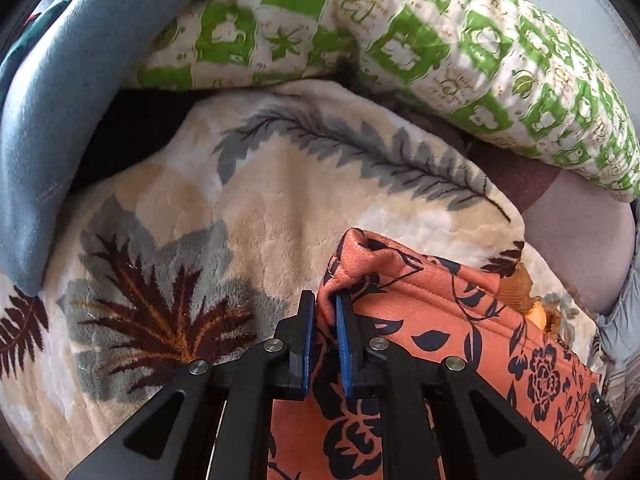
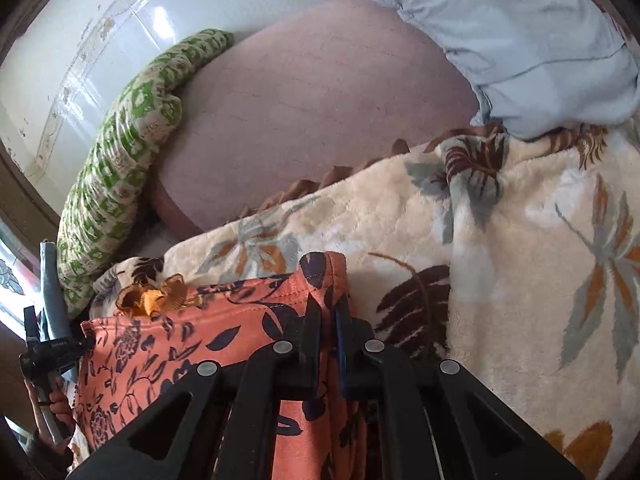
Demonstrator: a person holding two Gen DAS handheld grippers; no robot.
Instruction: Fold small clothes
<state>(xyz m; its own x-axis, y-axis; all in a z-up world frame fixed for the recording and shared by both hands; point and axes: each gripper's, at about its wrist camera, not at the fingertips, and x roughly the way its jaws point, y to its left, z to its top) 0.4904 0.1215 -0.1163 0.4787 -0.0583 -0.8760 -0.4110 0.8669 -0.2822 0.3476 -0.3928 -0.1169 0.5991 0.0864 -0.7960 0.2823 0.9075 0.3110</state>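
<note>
An orange garment with a dark flower print (image 1: 448, 340) lies on a cream fleece blanket with leaf patterns (image 1: 248, 216). My left gripper (image 1: 325, 304) is shut on the garment's left top corner, cloth bunched between its blue pads. In the right wrist view the same orange garment (image 2: 192, 332) stretches to the left, and my right gripper (image 2: 327, 308) is shut on its right top corner. A frilly orange-brown piece (image 2: 156, 294) peeks from behind the garment's top edge. The other gripper (image 2: 48, 354), held by a hand (image 2: 60, 404), shows at the far left.
A green-and-white patterned pillow (image 1: 460, 52) lies behind the blanket, with a blue fleece cloth (image 1: 44, 128) at the left. A mauve cushion (image 2: 312, 108) and a pale blue quilt (image 2: 520, 40) sit behind the blanket (image 2: 520, 240). A tiled wall (image 2: 60, 60) is at the back left.
</note>
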